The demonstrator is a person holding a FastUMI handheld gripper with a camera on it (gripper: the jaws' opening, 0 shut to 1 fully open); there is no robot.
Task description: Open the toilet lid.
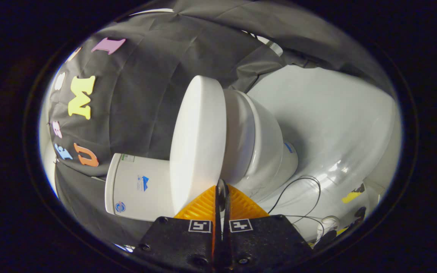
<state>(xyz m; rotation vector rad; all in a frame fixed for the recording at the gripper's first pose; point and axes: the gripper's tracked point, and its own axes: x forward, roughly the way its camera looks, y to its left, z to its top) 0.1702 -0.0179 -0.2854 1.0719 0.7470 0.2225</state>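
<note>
The view is rolled sideways, so the white toilet appears lying on its side. Its round white lid [197, 144] lies over the seat [237, 140], which sits on the bowl [269, 148]. The tank [139, 187] stands beside the lid near the fingers. My gripper [222, 186] is shut, its two fingers pressed together with nothing seen between them. The tips sit right at the lid's rim, at the seam between lid and seat. I cannot tell whether they touch it.
A white floor [336, 125] runs beyond the bowl, with thin black cables [309, 182] looping across it close to the toilet's base. A small white device [328, 223] and some yellow and black bits [353, 197] lie near the cables. Black cloth hangs behind the tank.
</note>
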